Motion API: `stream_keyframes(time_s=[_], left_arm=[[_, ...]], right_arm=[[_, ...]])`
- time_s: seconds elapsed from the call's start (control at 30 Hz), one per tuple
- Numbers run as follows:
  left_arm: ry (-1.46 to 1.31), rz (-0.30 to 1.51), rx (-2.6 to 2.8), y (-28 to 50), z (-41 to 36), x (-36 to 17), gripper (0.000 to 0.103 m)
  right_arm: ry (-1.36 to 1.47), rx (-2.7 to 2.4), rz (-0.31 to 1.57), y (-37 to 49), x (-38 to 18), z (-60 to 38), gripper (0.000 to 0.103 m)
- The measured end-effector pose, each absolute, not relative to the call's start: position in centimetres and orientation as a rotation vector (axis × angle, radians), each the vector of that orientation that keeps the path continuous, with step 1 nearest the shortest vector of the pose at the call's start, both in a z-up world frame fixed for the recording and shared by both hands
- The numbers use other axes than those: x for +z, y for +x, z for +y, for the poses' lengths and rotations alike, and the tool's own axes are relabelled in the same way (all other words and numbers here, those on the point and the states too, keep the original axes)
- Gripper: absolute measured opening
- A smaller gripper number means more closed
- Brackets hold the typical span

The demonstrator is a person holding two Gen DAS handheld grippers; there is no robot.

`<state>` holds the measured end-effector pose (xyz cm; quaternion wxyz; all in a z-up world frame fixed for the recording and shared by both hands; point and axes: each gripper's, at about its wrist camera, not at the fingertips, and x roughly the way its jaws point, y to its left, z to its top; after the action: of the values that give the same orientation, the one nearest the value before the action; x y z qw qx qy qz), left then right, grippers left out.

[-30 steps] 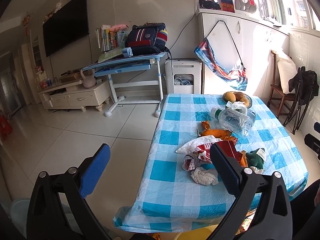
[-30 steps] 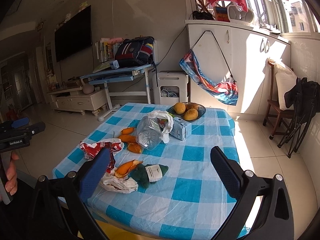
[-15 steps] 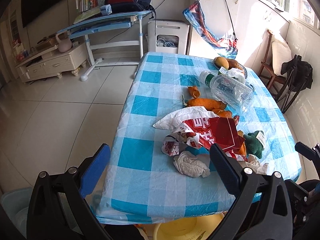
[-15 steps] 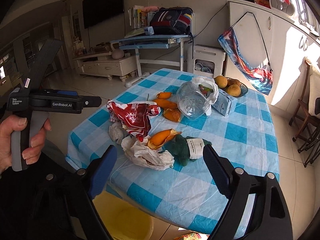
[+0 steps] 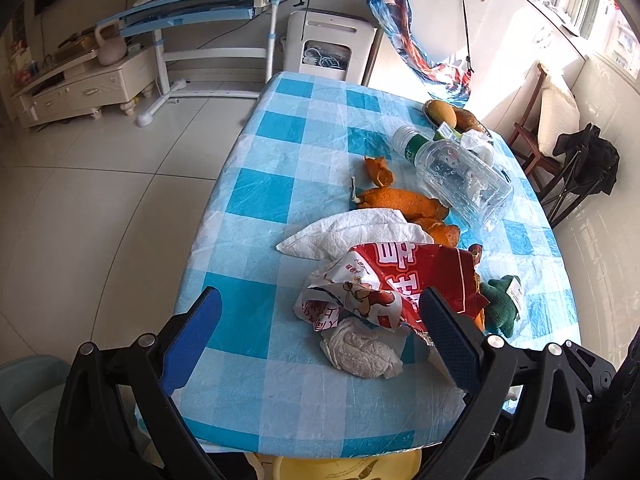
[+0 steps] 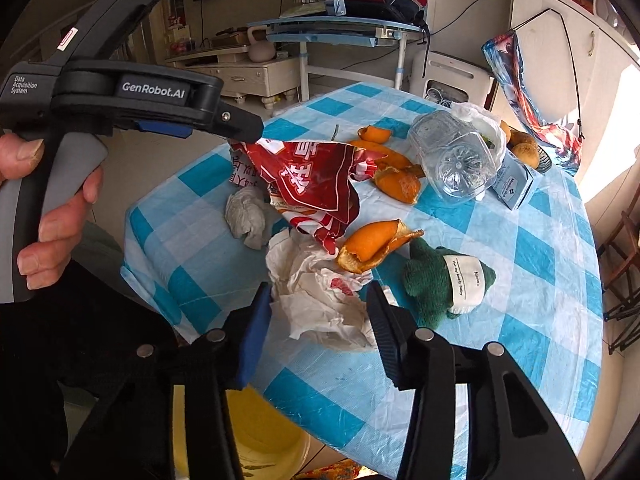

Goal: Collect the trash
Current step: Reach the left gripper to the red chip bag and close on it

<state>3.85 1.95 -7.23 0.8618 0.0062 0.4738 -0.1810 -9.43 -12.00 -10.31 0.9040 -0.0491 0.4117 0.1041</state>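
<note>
Trash lies on the blue-checked table (image 5: 280, 168): a red snack wrapper (image 5: 404, 280), a crumpled grey tissue (image 5: 362, 354), orange peels (image 5: 400, 202) and an empty plastic bottle (image 5: 460, 172). My left gripper (image 5: 320, 336) is open, just above the tissue and the wrapper. In the right wrist view, my right gripper (image 6: 320, 312) is open, its fingers on either side of a crumpled white plastic bag (image 6: 320, 300). The wrapper (image 6: 316, 184), tissue (image 6: 248, 216), an orange peel (image 6: 372, 246) and the bottle (image 6: 452, 156) lie beyond it.
A yellow bin (image 6: 260, 452) stands on the floor under the table's near edge. A green plush toy (image 6: 444, 284), a blue carton (image 6: 514, 188) and a fruit bowl (image 5: 452, 116) are on the table. A chair (image 5: 540, 128) stands at the right.
Both grippers moved down and closer to the table. The right gripper narrowed and now brackets the white bag. The left gripper came over the tissue and wrapper.
</note>
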Motion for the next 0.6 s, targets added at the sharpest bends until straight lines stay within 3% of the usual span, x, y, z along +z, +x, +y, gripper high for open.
stream_keyframes(time_s=[0.07,0.13,0.17,0.2,0.33,0.6], left_arm=[[0.007,1.015,-0.396,4.2,1.5,-7.7,0.08],[0.012,1.033,-0.409,4.3,0.9,-8.2,0.051],[0.007,1.038,-0.417,4.4,0.7,-8.4,0.043],[0.002,1.031,-0.423,4.4,0.6,-8.4,0.041],[-0.025,0.987,-0.448,4.0,1.0,-7.4,0.013],[-0.162,0.913,-0.462,3.6,4.0,-5.4,0.011]], right_arm=[[-0.095,0.224,0.849,-9.4,-10.3,-12.1,0.034],[-0.092,0.234,0.847,-9.4,-10.3,-12.2,0.032],[-0.089,0.239,0.843,-9.5,-10.3,-12.2,0.03],[-0.082,0.246,0.838,-9.5,-10.3,-12.3,0.027],[-0.047,0.276,0.813,-9.8,-9.9,-12.7,0.022],[0.094,0.328,0.747,-10.0,-8.5,-14.2,0.02]])
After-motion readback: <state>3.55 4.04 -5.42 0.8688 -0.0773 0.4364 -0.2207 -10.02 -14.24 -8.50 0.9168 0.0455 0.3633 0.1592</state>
